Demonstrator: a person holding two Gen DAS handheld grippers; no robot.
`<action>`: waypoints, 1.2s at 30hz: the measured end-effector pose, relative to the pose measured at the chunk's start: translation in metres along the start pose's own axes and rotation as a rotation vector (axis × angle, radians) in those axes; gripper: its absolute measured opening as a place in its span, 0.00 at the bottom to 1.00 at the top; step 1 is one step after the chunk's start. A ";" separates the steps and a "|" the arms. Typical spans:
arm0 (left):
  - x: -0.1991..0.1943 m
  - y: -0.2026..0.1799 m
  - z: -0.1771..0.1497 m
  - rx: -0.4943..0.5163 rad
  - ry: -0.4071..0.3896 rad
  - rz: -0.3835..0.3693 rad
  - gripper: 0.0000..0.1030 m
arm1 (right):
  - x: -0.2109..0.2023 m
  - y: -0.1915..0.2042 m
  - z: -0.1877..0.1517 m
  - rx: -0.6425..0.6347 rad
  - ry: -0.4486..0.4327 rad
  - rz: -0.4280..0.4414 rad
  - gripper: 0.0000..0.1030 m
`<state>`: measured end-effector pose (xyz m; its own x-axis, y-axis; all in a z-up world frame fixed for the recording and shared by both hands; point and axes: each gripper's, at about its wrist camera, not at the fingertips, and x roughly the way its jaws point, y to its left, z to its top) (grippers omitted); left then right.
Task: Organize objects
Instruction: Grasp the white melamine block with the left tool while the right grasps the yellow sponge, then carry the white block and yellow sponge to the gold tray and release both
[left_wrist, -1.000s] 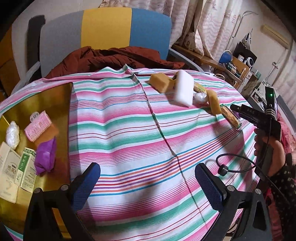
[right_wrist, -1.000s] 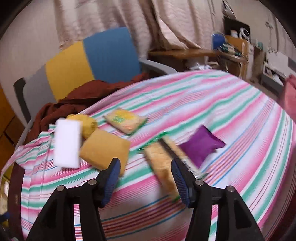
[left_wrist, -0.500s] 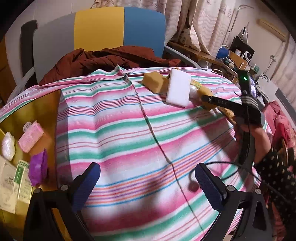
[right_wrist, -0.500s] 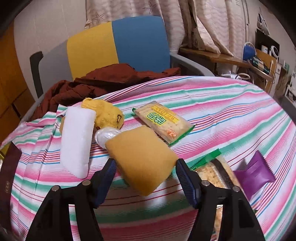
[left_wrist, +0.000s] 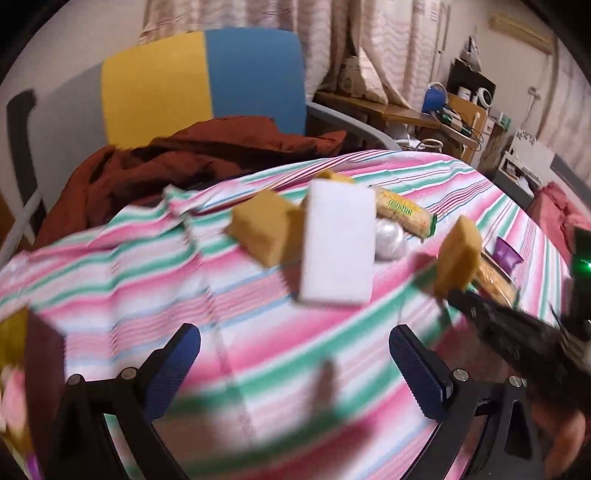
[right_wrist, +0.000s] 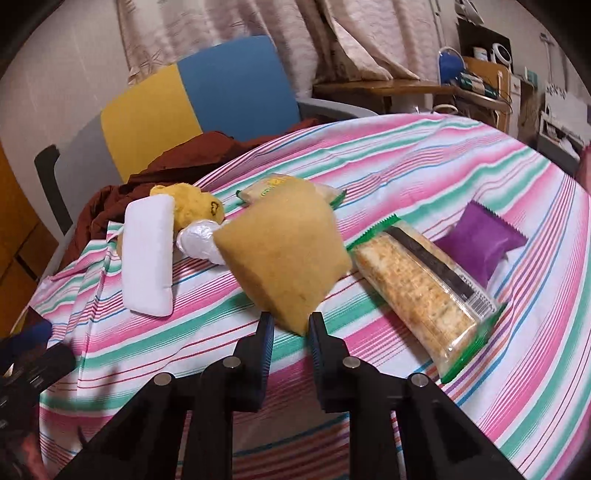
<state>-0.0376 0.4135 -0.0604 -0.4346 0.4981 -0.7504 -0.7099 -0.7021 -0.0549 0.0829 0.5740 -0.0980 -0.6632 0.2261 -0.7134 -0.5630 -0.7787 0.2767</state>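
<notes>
A big striped cloth covered the table. Behind it stood a chair with a brown blanket on it. On the cloth lay a long cracker pack, a white sponge, a purple packet, a yellow soft toy and a small shiny white wrap.

The right gripper had its two fingers squeezed onto the near corner of a yellow sponge, and the sponge was tipped up off the cloth. The left gripper was wide open over the cloth and held nothing.
</notes>
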 end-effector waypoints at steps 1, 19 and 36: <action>0.009 -0.005 0.007 0.002 0.001 -0.004 1.00 | -0.001 -0.001 0.000 0.008 -0.004 0.006 0.18; 0.067 -0.012 0.023 -0.019 0.009 -0.068 0.55 | -0.005 -0.003 -0.005 0.021 -0.045 -0.047 0.25; 0.038 -0.011 -0.011 0.056 -0.003 -0.037 0.55 | 0.026 0.018 0.047 -0.226 0.022 0.003 0.71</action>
<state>-0.0400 0.4347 -0.0957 -0.4093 0.5244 -0.7466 -0.7554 -0.6537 -0.0449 0.0329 0.5934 -0.0813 -0.6525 0.2122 -0.7274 -0.4343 -0.8914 0.1295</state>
